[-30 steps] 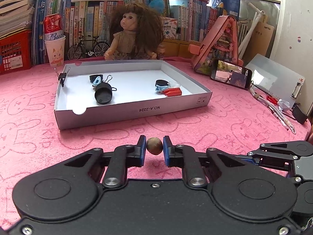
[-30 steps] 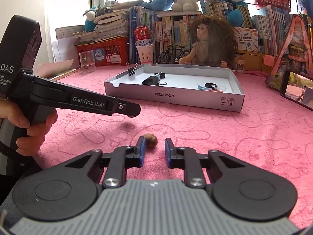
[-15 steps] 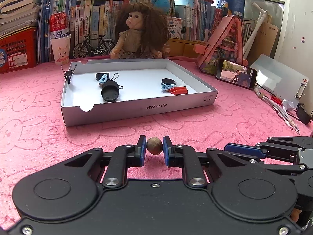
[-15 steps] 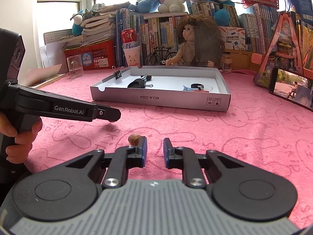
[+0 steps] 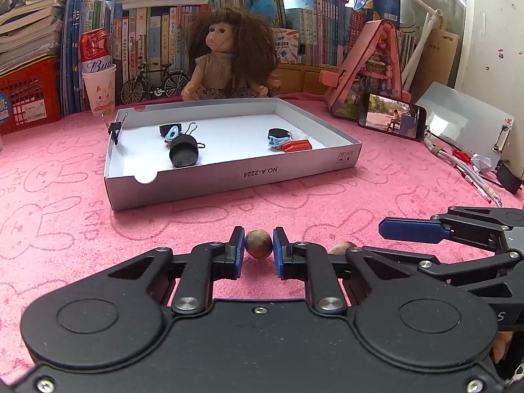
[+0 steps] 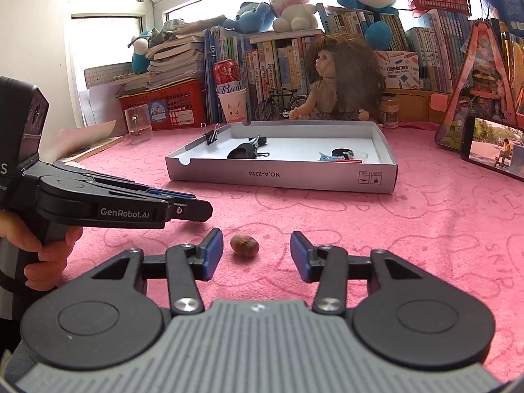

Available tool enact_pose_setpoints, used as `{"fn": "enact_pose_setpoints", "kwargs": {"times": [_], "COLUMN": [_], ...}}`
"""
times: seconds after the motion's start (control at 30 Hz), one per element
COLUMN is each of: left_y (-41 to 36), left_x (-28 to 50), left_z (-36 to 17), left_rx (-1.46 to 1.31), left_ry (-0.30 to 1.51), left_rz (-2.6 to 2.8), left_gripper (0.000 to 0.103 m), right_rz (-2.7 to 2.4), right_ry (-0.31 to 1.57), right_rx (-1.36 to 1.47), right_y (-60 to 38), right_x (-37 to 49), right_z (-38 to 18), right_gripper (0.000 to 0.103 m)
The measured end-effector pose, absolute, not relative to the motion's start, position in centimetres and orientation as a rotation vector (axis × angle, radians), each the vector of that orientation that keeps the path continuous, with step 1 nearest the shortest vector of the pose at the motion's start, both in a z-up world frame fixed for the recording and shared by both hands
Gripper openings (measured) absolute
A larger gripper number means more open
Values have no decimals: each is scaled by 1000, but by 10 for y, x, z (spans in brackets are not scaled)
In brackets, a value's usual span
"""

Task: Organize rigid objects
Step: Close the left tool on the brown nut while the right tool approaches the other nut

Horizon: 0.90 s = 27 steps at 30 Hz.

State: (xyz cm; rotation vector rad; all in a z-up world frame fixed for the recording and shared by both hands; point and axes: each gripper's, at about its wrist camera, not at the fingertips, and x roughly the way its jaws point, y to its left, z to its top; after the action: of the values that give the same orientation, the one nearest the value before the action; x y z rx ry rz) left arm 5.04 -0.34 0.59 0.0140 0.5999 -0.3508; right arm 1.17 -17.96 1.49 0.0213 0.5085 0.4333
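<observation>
Held nut (image 5: 258, 244): pinched between the left gripper (image 5: 258, 245) pads, low over the pink cloth (image 5: 65, 216); grip across the middle, likely to stop it rolling out.
Loose nut (image 6: 244, 245): lying on the cloth between the right gripper (image 6: 257, 255) fingers, touching neither, nearer the left finger.
Left gripper: closed tight on the held nut, pointing at the tray, probably ready to carry it there.
Right gripper: spread wide and holding nothing, straddling the loose nut; width seemingly chosen to clear it before closing.
Spacing: the two grippers side by side at the near edge, left tip just beside the right one.
Tray (image 5: 203, 181): shallow white box, further off in the middle of the cloth, near wall facing both cameras; apparently the collecting place.
Tray contents: black binder clip (image 5: 183, 154) left of centre, red piece (image 5: 296, 146) and small blue clip (image 5: 278, 140) right, another clip (image 5: 114, 128) clamped on the left wall.
Behind: doll (image 5: 226, 62) at the far side, phone (image 5: 391, 120) to the right.
</observation>
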Motion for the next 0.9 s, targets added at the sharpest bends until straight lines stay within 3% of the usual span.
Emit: {"fn": "enact_pose_setpoints", "kwargs": {"times": [0.27, 0.33, 0.37, 0.5, 0.67, 0.9], "left_y": [0, 1, 1, 1, 3, 5], "left_x": [51, 52, 52, 53, 56, 56], "left_z": [6, 5, 5, 5, 7, 8], "left_rx": [5, 4, 2, -2, -17, -25], "left_ry": [600, 602, 603, 602, 600, 596], "left_rz": [-334, -331, -329, -323, -313, -302], "left_gripper": [17, 17, 17, 17, 17, 17], "right_rz": [395, 392, 393, 403, 389, 359], "right_ry": [545, 550, 556, 551, 538, 524], "right_rx": [1, -28, -39, -43, -46, -31], "right_y": [-169, -165, -163, -160, -159, -163], "right_x": [23, 22, 22, 21, 23, 27], "right_z": [11, 10, 10, 12, 16, 20], "right_gripper": [66, 57, 45, 29, 22, 20]}}
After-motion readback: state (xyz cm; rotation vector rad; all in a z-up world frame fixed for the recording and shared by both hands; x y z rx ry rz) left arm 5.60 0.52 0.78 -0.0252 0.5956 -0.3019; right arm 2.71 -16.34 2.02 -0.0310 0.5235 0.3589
